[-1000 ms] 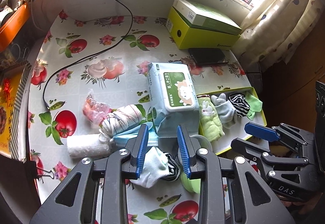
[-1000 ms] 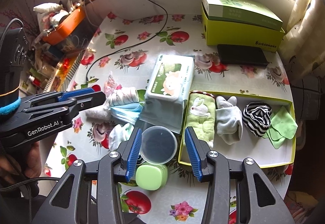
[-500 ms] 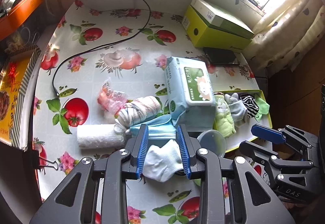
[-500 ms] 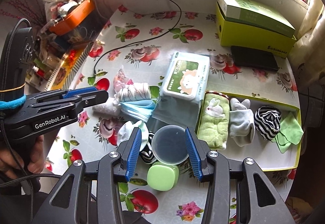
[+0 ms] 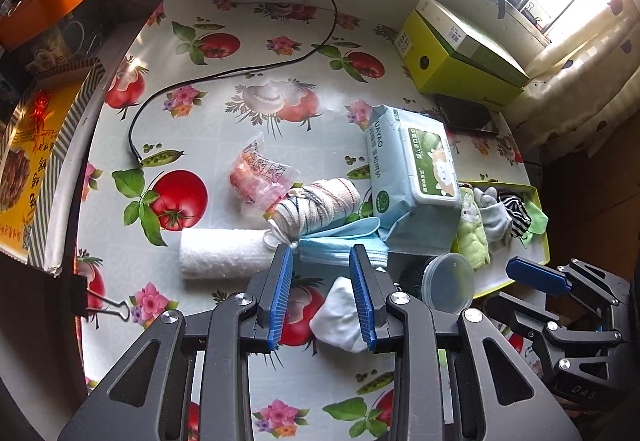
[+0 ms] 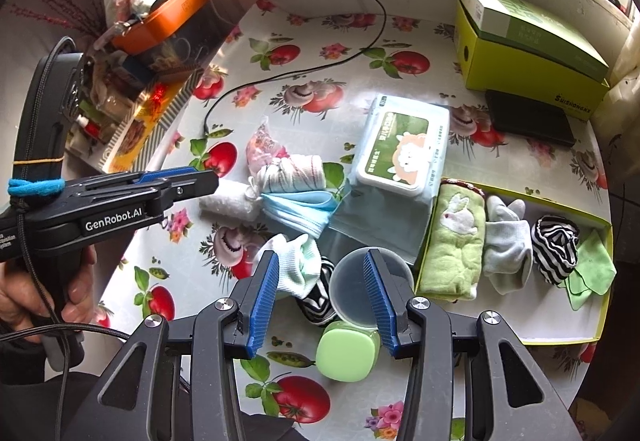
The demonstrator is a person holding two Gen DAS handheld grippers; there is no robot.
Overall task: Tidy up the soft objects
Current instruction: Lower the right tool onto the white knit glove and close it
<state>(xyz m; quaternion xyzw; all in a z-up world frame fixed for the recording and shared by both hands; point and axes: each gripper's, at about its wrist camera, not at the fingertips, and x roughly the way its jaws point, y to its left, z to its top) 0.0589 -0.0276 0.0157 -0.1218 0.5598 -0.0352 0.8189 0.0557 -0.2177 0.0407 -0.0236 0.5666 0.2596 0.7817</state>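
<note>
A: Blue pads on both tongs, and nothing between either pair. The left tongs (image 5: 322, 297) stand partly apart low in the left wrist view, with the white sock (image 5: 340, 315) lying under their right pad on the surface (image 5: 224, 145). They don't press on it.

B: And the right tongs (image 6: 320, 299)?

A: Also partly apart and empty, hanging over the clear tub (image 6: 362, 287) and the striped sock (image 6: 318, 301) at lower centre of the right wrist view. The green case (image 6: 346, 355) sits just below them.

B: Where do the soft things go?

A: Into the yellow tray (image 6: 560, 339) at the right of that view. It already has a green towel (image 6: 454, 243), a grey sock (image 6: 506, 245), a striped roll (image 6: 556, 243) and a green cloth (image 6: 592, 273) side by side.

B: So which step is this?

A: I judge it a reach for the next loose piece, most likely the white sock. The masks (image 5: 340, 247), the rolled cloth (image 5: 316, 207) and the white roll (image 5: 222, 253) also wait, left of the wipes pack (image 5: 416, 181).

B: What does the next move need?

A: Centre the sock between the left pads, go lower, then close. It is limp, so a bite on its thick middle should hold better than on an edge. The tub and striped sock lie touching it, so a clean lift matters.
</note>
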